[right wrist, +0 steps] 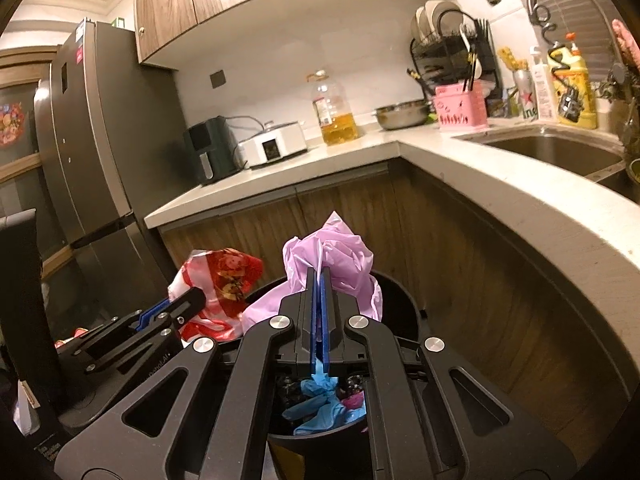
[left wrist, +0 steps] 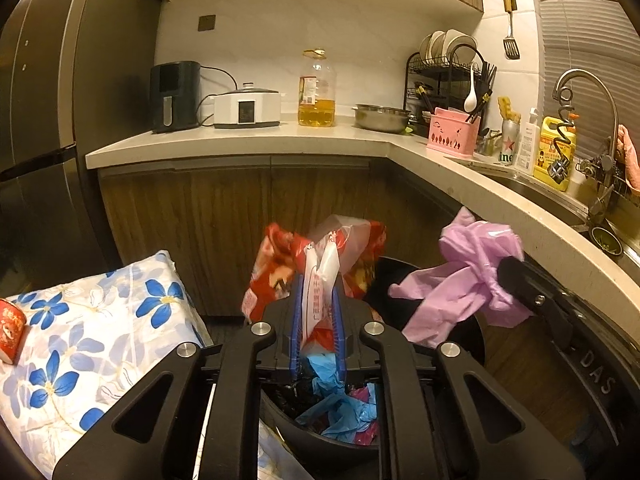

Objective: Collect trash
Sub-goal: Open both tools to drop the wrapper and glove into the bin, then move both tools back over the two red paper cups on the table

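Note:
A crumpled red and white plastic bag (left wrist: 276,268) stands up between the blue pads of my left gripper (left wrist: 318,280), which is shut on it. To the right, my right gripper (left wrist: 510,270) is shut on a pink plastic bag (left wrist: 468,276). In the right wrist view the pink plastic bag (right wrist: 336,252) bulges above my right gripper (right wrist: 319,276), and my left gripper (right wrist: 192,298) holds the red and white bag (right wrist: 224,280) at the left. Both bags hang over a black bin (left wrist: 394,274) (right wrist: 404,300) that holds blue and pink plastic trash (left wrist: 340,408).
A surface under a blue-flowered cloth (left wrist: 80,320) with a red cup (left wrist: 10,332) lies left of the bin. A curved countertop (left wrist: 520,220) with wooden cabinets wraps behind and to the right. There is a sink (right wrist: 552,152) at right and a fridge (right wrist: 88,152) at left.

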`<state>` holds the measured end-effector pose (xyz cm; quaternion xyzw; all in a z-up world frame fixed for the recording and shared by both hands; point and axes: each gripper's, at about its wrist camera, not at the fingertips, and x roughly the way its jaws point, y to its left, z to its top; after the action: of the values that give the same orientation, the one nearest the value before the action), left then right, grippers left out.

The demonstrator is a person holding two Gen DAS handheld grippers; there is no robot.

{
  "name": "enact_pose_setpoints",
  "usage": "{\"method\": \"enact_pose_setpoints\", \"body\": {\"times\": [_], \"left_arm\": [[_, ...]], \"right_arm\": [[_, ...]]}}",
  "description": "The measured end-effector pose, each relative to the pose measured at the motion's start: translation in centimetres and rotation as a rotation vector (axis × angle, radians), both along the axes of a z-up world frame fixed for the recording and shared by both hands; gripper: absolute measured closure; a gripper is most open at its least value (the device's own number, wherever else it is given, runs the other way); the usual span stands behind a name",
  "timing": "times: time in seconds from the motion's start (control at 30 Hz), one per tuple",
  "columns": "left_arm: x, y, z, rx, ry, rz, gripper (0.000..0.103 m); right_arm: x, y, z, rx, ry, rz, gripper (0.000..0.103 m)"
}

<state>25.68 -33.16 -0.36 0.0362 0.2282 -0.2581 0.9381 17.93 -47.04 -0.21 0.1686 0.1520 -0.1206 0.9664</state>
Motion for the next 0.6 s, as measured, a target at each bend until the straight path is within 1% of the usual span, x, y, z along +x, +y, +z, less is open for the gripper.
{"method": "enact_pose_setpoints", "body": {"times": [0.03,0.07,0.1,0.13,0.17,0.2,0.27,0.3,0.33,0.37,0.4,0.47,0.53,0.6], "left_arm": [[0.2,0.0,-0.2,-0.001,0.009,-0.009,0.081],[0.3,0.1,-0.3,-0.002,0.016,-0.01,0.073],[0.5,0.2,-0.5,-0.004,0.02,-0.007,0.067],[0.7,0.3,-0.7,-0.008,0.027,-0.006,0.06],[0.8,0.4,-0.8,-0.011,0.034,-0.008,0.056],[1.0,0.6,-1.0,-0.013,0.041,0.0,0.054],[1.1,1.1,-1.1,-0.022,0.048,0.028,0.042],[1.2,1.5,-1.1,-0.033,0.052,0.035,0.039],[1.1,1.9,-1.1,-0.042,0.053,0.043,0.033],[1.1,2.1,-1.1,-0.045,0.052,0.052,0.029],[1.0,2.4,-1.1,-0.043,0.046,0.063,0.028],[0.7,2.9,-1.2,-0.028,0.029,0.089,0.021],[0.2,3.7,-1.3,-0.02,0.022,0.114,0.018],[-0.1,4.5,-1.3,-0.018,0.019,0.135,0.016]], "right_arm": [[0.2,-0.1,-0.2,0.006,0.006,0.001,0.094],[0.4,-0.4,-0.4,0.012,0.014,-0.002,0.085],[0.5,-0.5,-0.5,0.015,0.017,-0.005,0.07],[0.6,-0.8,-0.7,0.024,0.021,-0.01,0.064],[0.6,-1.0,-0.8,0.031,0.021,-0.013,0.059],[0.5,-1.1,-1.0,0.036,0.022,-0.02,0.058],[0.4,-1.2,-1.2,0.037,0.031,-0.033,0.056],[0.4,-1.2,-1.3,0.036,0.035,-0.036,0.052],[0.3,-1.1,-1.4,0.033,0.037,-0.037,0.05],[0.2,-0.9,-1.4,0.029,0.039,-0.038,0.048],[0.1,-0.7,-1.4,0.022,0.041,-0.041,0.047],[0.0,-0.2,-1.4,0.015,0.044,-0.043,0.043],[-0.3,0.2,-1.2,0.008,0.044,-0.048,0.039],[-0.5,0.7,-1.1,-0.001,0.041,-0.051,0.034]]}}
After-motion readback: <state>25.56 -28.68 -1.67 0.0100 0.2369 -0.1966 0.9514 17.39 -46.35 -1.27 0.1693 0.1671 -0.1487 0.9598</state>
